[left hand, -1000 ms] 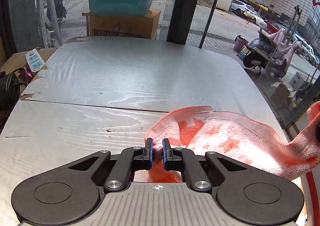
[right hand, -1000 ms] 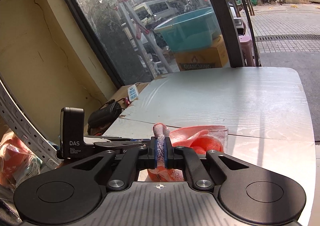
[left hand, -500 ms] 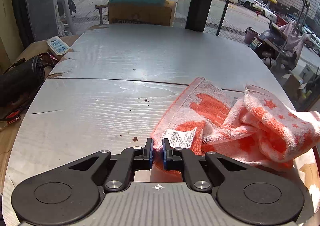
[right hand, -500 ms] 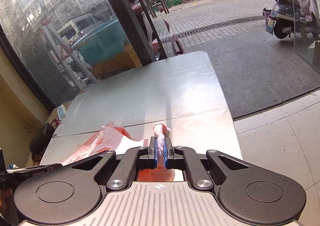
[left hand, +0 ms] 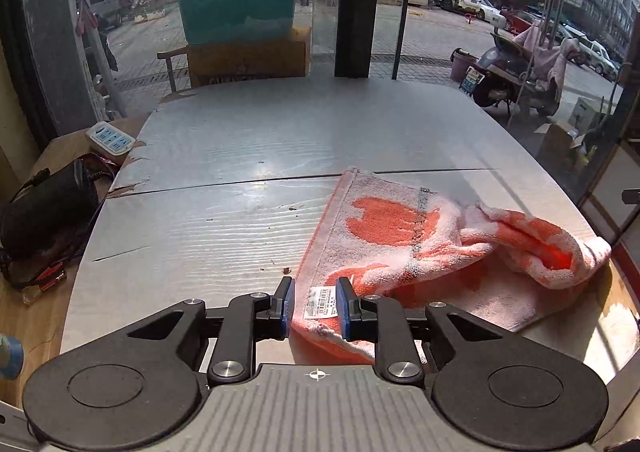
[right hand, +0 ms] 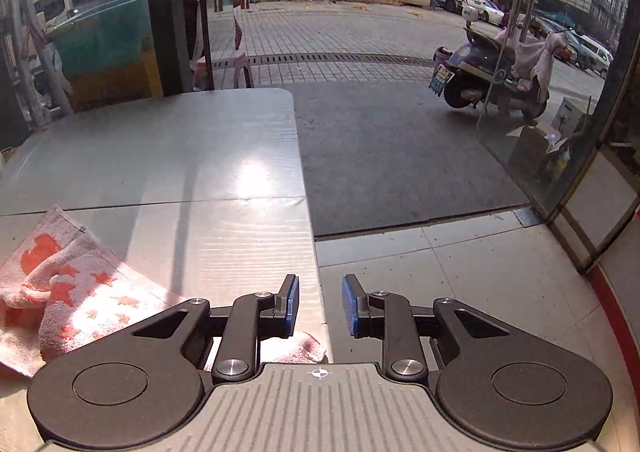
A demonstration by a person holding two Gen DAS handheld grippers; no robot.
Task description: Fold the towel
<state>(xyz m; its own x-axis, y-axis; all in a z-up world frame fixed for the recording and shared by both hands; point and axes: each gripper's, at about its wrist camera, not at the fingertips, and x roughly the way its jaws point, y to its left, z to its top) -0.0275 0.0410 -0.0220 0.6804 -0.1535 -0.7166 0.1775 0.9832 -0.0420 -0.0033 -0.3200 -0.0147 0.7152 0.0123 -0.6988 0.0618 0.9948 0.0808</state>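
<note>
An orange and white towel (left hand: 404, 240) lies on the grey table (left hand: 248, 156), flat on its left part and bunched up at its right end. My left gripper (left hand: 316, 306) is open, its fingers either side of the towel's near corner with the white label (left hand: 320, 302). My right gripper (right hand: 319, 306) is open and empty at the table's right edge; the towel (right hand: 72, 296) lies to its left and a corner of it shows under the left finger.
A white power strip (left hand: 111, 137) and a black bag (left hand: 48, 208) sit off the table's left side. A teal tub on a cardboard box (left hand: 240, 32) stands behind the glass. The table's right edge (right hand: 310, 220) drops to the floor.
Both grippers have opened and let go of the towel, which now rests on the table. The right gripper swung to the right, to the table's edge.
</note>
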